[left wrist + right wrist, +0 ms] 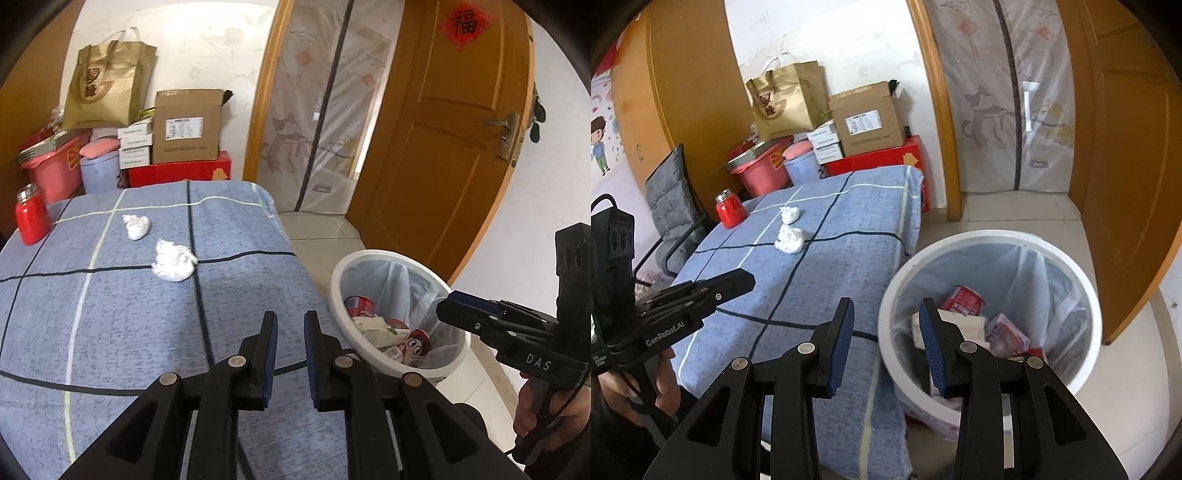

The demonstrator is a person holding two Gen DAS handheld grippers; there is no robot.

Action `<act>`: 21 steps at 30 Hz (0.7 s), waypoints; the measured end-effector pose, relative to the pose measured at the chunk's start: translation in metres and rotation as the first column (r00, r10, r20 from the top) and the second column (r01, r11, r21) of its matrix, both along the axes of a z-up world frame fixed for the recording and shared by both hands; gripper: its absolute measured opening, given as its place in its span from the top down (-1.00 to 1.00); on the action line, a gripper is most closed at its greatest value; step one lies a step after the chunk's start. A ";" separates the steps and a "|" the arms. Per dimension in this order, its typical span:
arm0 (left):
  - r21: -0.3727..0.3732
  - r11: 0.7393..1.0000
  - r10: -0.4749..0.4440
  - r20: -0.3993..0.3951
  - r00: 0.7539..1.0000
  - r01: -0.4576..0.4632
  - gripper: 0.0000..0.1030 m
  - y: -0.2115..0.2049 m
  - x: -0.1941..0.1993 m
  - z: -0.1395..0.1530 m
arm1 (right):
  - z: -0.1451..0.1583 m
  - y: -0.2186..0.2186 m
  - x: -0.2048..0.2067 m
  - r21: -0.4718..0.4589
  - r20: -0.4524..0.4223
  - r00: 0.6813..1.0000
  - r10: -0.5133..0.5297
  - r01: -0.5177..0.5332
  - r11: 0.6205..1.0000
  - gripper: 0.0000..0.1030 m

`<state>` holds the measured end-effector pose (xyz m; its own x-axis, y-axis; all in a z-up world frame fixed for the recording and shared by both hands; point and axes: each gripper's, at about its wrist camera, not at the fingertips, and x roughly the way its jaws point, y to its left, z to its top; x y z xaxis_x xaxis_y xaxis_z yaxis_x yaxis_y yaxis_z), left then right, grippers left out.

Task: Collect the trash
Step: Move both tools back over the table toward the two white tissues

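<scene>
Blue woven cloth (147, 317) with thin black and white grid lines covers the worktop, draping over its far and right edges. Two crumpled white tissue wads lie on it, well apart from both tools: the near wad (173, 260) sits on a black line, the far wad (136, 226) just beyond it. A red jar (31, 216) with a metal cap stands upright at the far left corner.

Right of the worktop, on pale floor tiles, stands a round white bin (990, 236) lined with a translucent bag; it holds a red can, paper and printed wrappers.

The left tool (290, 321) hovers over the near cloth, its black fingers with ribbed blue pads slightly parted and gripping nothing. The right tool (886, 314) is released, jaws wider apart and empty, straddling the bin's left rim.

Against the far white wall are stacked cardboard boxes, a gold paper bag, a pink tub and a red carton. A translucent curtain fills the wooden doorway; an orange-brown panelled door stands open at right.
</scene>
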<state>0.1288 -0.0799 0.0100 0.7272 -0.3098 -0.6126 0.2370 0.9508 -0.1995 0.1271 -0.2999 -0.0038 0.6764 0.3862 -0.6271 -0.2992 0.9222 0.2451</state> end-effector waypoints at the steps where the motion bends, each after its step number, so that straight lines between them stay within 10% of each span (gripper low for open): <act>1: 0.002 1.000 0.012 0.000 1.000 -0.012 0.72 0.005 0.000 -0.001 | 0.000 0.003 0.001 0.000 0.000 1.000 0.009 -0.009 1.000 0.27; 21: 0.022 0.985 0.170 -0.003 0.985 -0.170 0.59 0.072 0.012 -0.005 | -0.004 0.070 0.031 -0.017 -0.013 0.989 0.147 -0.147 0.989 0.19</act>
<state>0.1406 -0.0077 0.0047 0.7647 -0.1687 -0.6219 0.0710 0.9813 -0.1789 0.1586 -0.2296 -0.0080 0.6055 0.4700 -0.6422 -0.4294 0.8724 0.2337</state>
